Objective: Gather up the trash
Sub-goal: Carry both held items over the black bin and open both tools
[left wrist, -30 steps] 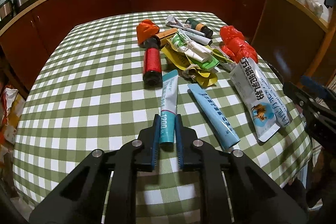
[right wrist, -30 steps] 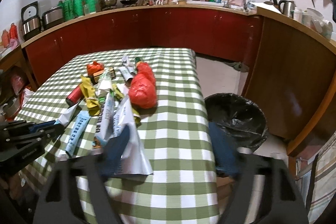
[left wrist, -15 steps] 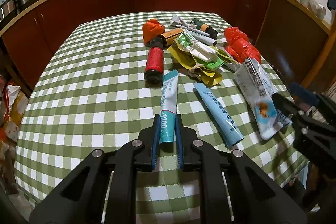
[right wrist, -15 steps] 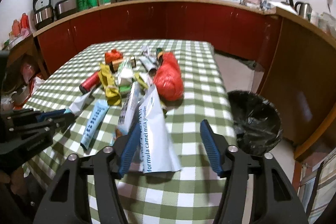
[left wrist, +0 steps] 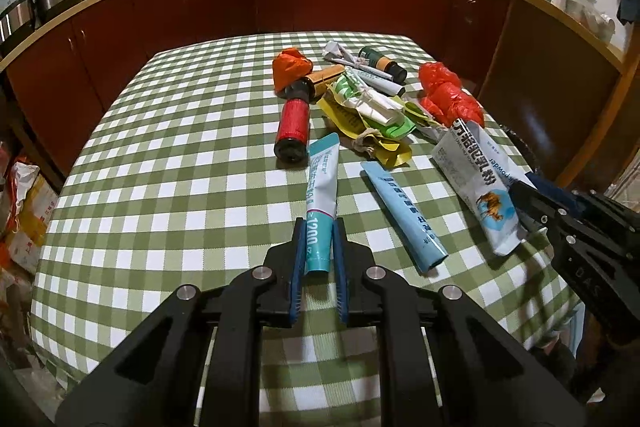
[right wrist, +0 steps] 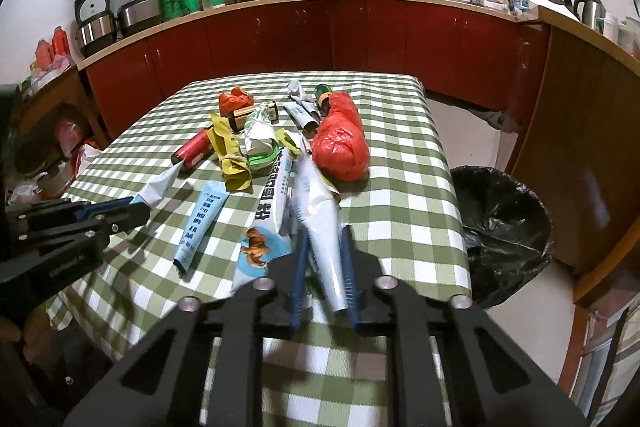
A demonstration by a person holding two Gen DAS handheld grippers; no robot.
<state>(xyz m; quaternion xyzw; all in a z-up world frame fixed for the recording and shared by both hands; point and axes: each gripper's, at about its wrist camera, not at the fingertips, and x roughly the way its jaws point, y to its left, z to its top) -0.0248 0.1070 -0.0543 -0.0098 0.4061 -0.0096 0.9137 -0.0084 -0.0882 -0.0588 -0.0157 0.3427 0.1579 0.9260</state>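
Both tools pinching flat, light packaging on the checked worktop (left wrist: 160,155)

Left tool (left wrist: 318,259) nips the teal tube (left wrist: 322,195) by its tail; right tool (right wrist: 324,267) squeezes the limp, slippery milk powder pouch (right wrist: 316,203) at its near end, bin (right wrist: 504,227) just beside the worktop

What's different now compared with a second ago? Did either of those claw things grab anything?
The right gripper, wide open a second ago, moved in and closed on the white milk powder pouch, now pinched into a cone. The left gripper stayed clamped on the teal toothpaste tube. The blue tube, red bag and black-lined bin stayed put.
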